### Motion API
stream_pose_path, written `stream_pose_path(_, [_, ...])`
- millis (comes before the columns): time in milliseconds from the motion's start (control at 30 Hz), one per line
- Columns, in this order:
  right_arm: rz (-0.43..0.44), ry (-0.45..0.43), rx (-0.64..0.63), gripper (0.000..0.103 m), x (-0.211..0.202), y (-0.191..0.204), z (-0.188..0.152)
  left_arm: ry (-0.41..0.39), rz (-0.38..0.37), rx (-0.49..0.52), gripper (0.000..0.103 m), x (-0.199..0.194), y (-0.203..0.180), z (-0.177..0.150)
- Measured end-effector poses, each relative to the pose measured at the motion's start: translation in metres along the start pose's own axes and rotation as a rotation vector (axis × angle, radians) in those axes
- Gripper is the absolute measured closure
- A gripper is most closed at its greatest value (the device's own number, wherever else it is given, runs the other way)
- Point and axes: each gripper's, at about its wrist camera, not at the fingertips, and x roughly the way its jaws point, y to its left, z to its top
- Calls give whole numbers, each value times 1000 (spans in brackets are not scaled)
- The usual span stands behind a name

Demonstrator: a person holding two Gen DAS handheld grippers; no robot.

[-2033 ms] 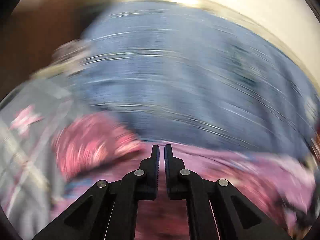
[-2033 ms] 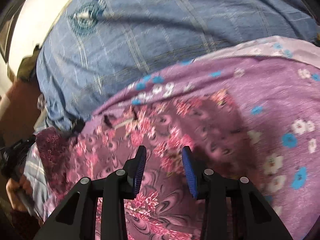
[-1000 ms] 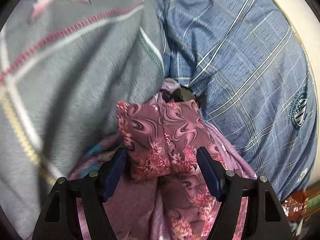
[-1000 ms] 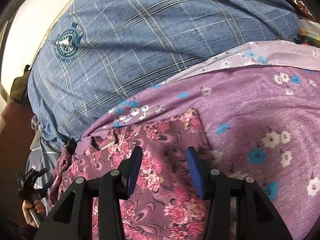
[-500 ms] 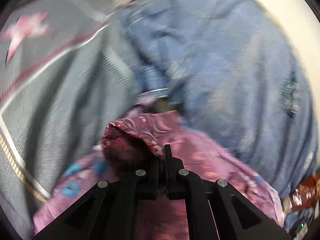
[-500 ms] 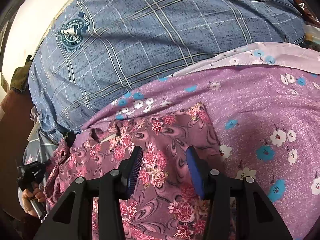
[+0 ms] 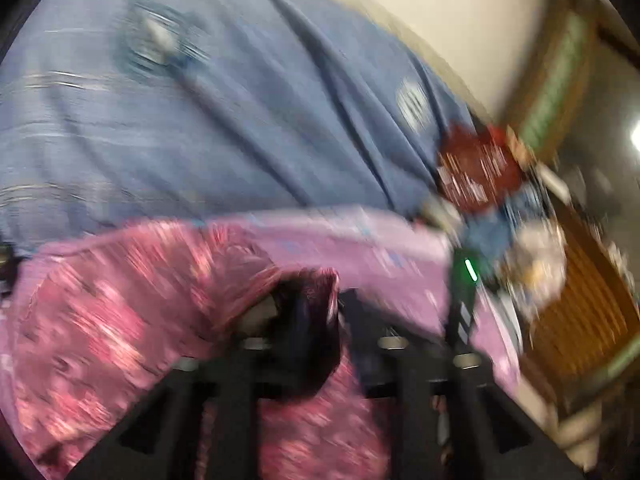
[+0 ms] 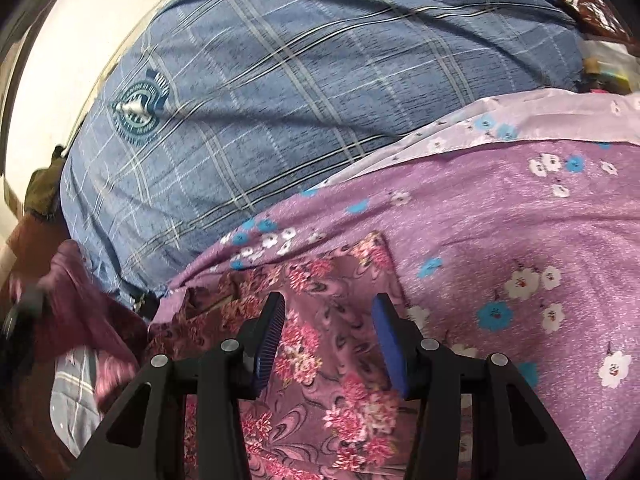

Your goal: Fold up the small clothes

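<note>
A maroon floral garment [image 8: 332, 364] lies on a lilac flowered sheet [image 8: 520, 248], its length running from the lower centre of the right wrist view out to the left edge. The right gripper [image 8: 328, 340] hangs directly over the flat near part, its blue pads well apart and holding nothing. At the far left end the left gripper [image 7: 320, 320] has a bunched fold of the same cloth draped over its fingers; blur hides whether they are pinched on it, though it looks so. The raised end lies left of the right gripper, so a fold would likely travel rightward across it. A blue plaid bedsheet [image 8: 320, 80] lies beyond.
</note>
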Motion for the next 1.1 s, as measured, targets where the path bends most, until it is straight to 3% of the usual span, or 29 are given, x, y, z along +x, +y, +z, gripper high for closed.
stream_pose_path(33, [0,-1,8,54,0,-2,1,14,2,10,51,3,-4,-1])
stream_pose_path(100, [9,-6,40,45,-3,-9,4,-2,17,12,51,-3,-1,2])
stream_pose_path(267, [76,-9,65,37,-9,-14,8,-163,28,-203,31,-73,77,1])
stream_pose_path(400, [99,58,44,34,1,-8,5,-227,244,-361,31,-114,145,-31])
stream_pose_path(467, [55,93,36,34,9,-9,4,-164,399,-435,33,-112,174,-50])
stream_pose_path(533, [23,119,49,34,15,-13,2,-109,469,-471,33,-98,187,-59])
stream_pose_path(667, [-51,190,47,34,27,-17,-2,26,584,-458,45,-68,194,-78])
stream_pose_path(700, [-71,209,19,38,31,-14,-4,68,617,-440,48,-55,198,-78])
stream_pose_path(733, [-90,223,-7,44,33,-11,-6,98,614,-437,56,-45,201,-78])
stream_pose_path(767, [-118,238,-62,69,37,-3,-11,120,591,-439,71,-39,200,-78])
stream_pose_path(800, [-141,244,-110,84,40,3,-14,127,561,-446,74,-32,197,-80])
stream_pose_path(867, [-210,212,-205,89,39,18,-19,118,586,-418,82,-27,192,-78])
stream_pose_path(967, [-222,130,-227,90,27,29,-16,83,638,-379,98,-32,187,-71])
stream_pose_path(1033, [-202,78,-201,90,19,30,-11,36,703,-354,101,-48,183,-67])
stream_pose_path(1100, [-174,30,-175,88,17,27,-8,17,828,-322,101,-57,180,-66])
